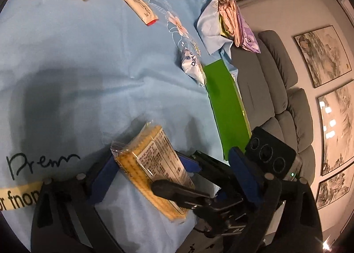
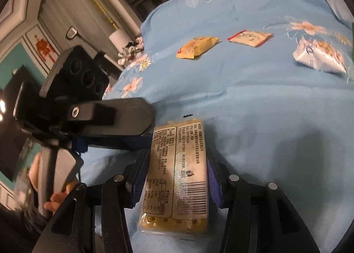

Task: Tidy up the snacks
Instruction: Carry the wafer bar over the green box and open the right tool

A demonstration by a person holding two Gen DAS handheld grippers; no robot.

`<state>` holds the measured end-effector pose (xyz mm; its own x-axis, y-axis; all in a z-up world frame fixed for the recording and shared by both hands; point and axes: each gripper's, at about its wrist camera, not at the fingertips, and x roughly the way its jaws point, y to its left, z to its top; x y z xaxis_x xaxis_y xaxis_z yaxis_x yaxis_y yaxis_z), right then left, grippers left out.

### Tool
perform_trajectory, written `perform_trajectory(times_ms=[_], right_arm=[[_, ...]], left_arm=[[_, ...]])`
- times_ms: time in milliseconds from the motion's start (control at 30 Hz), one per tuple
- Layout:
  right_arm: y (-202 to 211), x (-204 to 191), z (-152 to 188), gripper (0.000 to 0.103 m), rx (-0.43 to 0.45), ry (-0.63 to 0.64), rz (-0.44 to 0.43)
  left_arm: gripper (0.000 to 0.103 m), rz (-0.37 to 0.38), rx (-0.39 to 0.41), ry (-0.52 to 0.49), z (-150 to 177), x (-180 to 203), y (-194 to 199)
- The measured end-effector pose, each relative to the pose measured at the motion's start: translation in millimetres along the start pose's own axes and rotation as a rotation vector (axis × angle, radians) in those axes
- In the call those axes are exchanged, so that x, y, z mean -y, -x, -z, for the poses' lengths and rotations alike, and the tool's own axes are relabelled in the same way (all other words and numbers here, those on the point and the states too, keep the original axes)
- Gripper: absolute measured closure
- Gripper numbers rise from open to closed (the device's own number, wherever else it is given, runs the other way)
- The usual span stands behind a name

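Note:
A clear-wrapped cracker pack (image 2: pixel 179 175) with a white printed label sits between my right gripper's (image 2: pixel 174 177) blue pads, which press on both its long sides. The same cracker pack (image 1: pixel 152 169) shows in the left wrist view, with my left gripper (image 1: pixel 172 171) wide open around it: one blue pad left of the pack, the other well to its right. The right gripper's black fingers (image 1: pixel 177 189) cross in front. A yellow snack bag (image 2: pixel 197 47), a red-edged sachet (image 2: pixel 250 38) and a white-blue bag (image 2: pixel 318 58) lie farther off on the blue cloth (image 2: pixel 254 102).
A green flat box (image 1: pixel 225 107) lies at the cloth's right edge, next to the white-blue bag (image 1: pixel 192 65). Folded cloths (image 1: pixel 230 21) sit at the far corner. A grey sofa (image 1: pixel 276 89) stands beyond the edge. The left gripper's body (image 2: pixel 88 107) is close on the left.

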<state>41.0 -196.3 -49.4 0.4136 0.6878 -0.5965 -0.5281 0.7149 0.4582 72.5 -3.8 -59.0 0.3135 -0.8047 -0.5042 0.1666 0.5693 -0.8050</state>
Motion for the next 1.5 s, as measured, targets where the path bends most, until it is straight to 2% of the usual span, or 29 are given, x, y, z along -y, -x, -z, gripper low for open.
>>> perform_trajectory(times_ms=[67, 133, 167, 267, 333, 367, 433, 500, 567, 633, 700, 800, 867, 967, 1067, 1267, 1400, 1500], right_arm=[[3, 4, 0, 0.048, -0.006, -0.032, 0.001], [13, 5, -1, 0.034, -0.014, -0.089, 0.019], [19, 7, -1, 0.026, -0.015, -0.125, 0.020], [42, 9, 4, 0.024, 0.016, -0.208, 0.008], [55, 11, 11, 0.024, 0.015, -0.263, 0.021], [58, 15, 16, 0.024, -0.003, -0.309, 0.029], [60, 23, 28, 0.024, -0.033, -0.412, -0.008], [54, 31, 46, 0.024, -0.066, -0.551, -0.109], [56, 35, 58, 0.025, -0.020, -0.629, -0.158], [56, 39, 63, 0.029, 0.032, -0.689, -0.172], [52, 46, 72, 0.051, 0.076, -0.771, -0.173], [41, 46, 79, 0.068, 0.070, -0.831, -0.192], [35, 47, 82, 0.077, 0.075, -0.850, -0.188], [32, 53, 84, 0.078, 0.108, -0.909, -0.207], [30, 50, 80, 0.080, 0.126, -0.900, -0.195], [39, 34, 71, 0.082, 0.150, -0.787, -0.067], [44, 34, 66, 0.082, 0.161, -0.762, -0.066], [50, 34, 60, 0.082, 0.181, -0.736, -0.054]], left_arm=[[0.022, -0.014, 0.004, 0.009, 0, -4, 1], [0.039, -0.036, 0.001, 0.011, 0, -7, 0], [0.043, -0.048, 0.004, 0.017, 0, -10, 1], [0.056, -0.062, 0.007, 0.019, 0, -13, 0], [0.070, -0.115, 0.012, -0.007, 2, -10, -2], [0.071, -0.140, 0.018, -0.025, 3, -8, -3], [0.070, -0.152, 0.025, -0.041, 4, -6, -5], [0.071, -0.154, 0.032, -0.047, 5, -6, -6], [0.071, -0.149, 0.036, -0.041, 4, -8, -7], [0.071, -0.139, 0.041, -0.029, 3, -10, -7], [0.072, -0.127, 0.045, -0.022, 3, -12, -8], [0.072, -0.113, 0.059, -0.005, 2, -14, -8], [0.073, -0.110, 0.063, -0.001, 2, -13, -8], [0.073, -0.117, 0.075, -0.004, 2, -12, -9], [0.073, -0.107, 0.081, 0.003, 1, -13, -10], [0.072, -0.144, 0.105, -0.024, 1, -2, -6], [0.073, -0.148, 0.143, -0.083, 2, 13, 4], [0.073, -0.110, 0.163, -0.103, 0, 22, 11]])
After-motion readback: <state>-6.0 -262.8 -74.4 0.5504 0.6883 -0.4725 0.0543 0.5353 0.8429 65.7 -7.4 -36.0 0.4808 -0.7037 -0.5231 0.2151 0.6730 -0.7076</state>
